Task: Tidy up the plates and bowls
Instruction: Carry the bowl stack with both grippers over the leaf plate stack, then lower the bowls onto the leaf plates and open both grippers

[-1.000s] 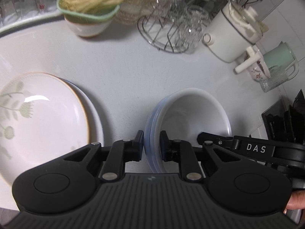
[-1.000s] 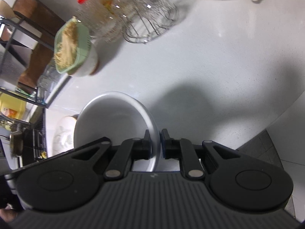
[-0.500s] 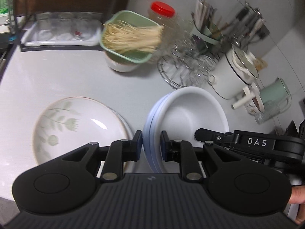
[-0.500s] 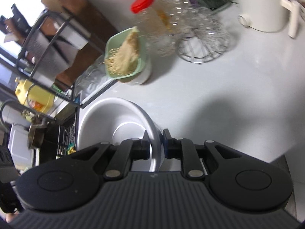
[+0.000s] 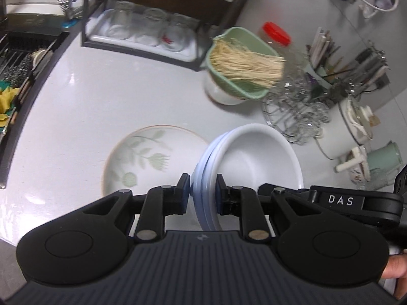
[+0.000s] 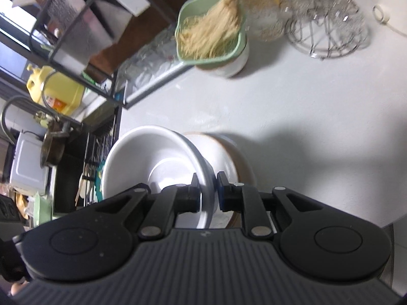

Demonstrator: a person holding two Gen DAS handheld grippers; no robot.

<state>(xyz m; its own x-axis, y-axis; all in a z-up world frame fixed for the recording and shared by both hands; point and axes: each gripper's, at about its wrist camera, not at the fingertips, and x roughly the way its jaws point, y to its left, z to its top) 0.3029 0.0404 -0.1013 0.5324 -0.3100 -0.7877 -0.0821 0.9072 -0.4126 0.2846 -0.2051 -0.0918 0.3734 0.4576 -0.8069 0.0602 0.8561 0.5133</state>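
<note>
Both grippers hold the same stack of white bowls, lifted above the counter. My left gripper is shut on the stack's near-left rim. My right gripper is shut on the opposite rim of the bowls; its black body also shows in the left wrist view. A floral plate lies on the white counter to the left of and below the bowls. It also shows in the right wrist view, partly hidden behind the bowls.
A green basket of noodles sits on a white bowl at the back. A wire rack with glasses, a white pot, a mug and a black shelf with glasses line the back. The sink is at the left.
Both grippers have lifted the bowl stack up and away from the counter. The plate and the back items now look smaller and farther below. The grips have not changed.
</note>
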